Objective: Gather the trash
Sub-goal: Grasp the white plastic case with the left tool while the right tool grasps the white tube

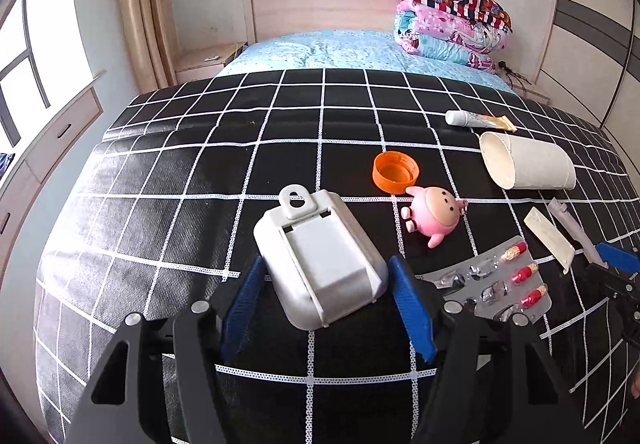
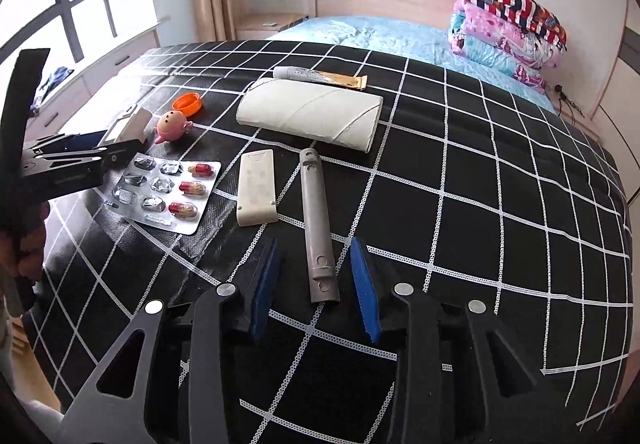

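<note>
Trash lies on a black checked mat on the bed. My left gripper [image 1: 326, 308] is open around a white plastic box [image 1: 320, 260], one blue pad on each side, apart from it. My right gripper [image 2: 316, 288] is open around the near end of a grey tube [image 2: 318, 224]. A pill blister pack [image 1: 494, 280] [image 2: 166, 190], an orange cap [image 1: 395, 171] [image 2: 186, 103], a pink toy figure [image 1: 434, 214] [image 2: 173, 126], a cardboard roll [image 1: 528, 166] [image 2: 310, 112], a squeezed tube [image 1: 478, 120] [image 2: 320, 77] and a flat white cover [image 2: 257, 188] lie around.
Folded quilts [image 1: 452, 24] are stacked at the headboard on a blue sheet [image 1: 320, 50]. A window and low drawers [image 1: 52, 132] are on the left, a wardrobe [image 1: 592, 36] on the right. The left gripper's body shows in the right wrist view [image 2: 68, 160].
</note>
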{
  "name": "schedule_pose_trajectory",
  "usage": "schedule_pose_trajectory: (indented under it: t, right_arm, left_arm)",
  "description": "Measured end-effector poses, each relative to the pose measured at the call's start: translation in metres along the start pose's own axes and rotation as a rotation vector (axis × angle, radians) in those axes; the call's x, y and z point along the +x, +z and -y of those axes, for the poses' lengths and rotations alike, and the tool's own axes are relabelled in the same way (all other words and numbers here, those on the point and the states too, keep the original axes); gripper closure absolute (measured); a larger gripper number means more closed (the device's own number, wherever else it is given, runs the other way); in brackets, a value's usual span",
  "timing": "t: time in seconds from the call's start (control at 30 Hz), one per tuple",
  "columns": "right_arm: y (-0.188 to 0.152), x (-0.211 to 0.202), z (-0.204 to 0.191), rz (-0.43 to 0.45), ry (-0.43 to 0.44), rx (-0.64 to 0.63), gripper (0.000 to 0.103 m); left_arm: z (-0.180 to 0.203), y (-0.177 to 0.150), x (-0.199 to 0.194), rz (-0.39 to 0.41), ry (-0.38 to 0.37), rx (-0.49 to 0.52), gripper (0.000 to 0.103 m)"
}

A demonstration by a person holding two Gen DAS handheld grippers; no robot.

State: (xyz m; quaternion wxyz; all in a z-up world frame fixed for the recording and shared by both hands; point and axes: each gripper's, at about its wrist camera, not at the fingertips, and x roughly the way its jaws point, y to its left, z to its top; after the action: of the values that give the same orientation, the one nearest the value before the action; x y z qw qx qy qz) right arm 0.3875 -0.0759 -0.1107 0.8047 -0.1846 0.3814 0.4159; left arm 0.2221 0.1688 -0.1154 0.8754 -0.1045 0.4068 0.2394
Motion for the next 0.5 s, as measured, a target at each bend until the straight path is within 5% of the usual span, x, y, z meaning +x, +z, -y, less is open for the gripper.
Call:
schedule_pose_trajectory:
  t: [0.1, 0.5]
  right_arm:
    - [-0.001, -0.001, 0.001, 0.004, -0.030, -0.009, 0.089]
    - [-0.010, -0.026, -0.009, 0.031, -0.011, -0.020, 0.090]
  left_arm:
    - [0.002, -0.003, -0.004, 0.011, -0.024, 0.024, 0.046]
    - [0.003, -0.014, -0.048, 0.083, -0.061, 0.051, 0.047]
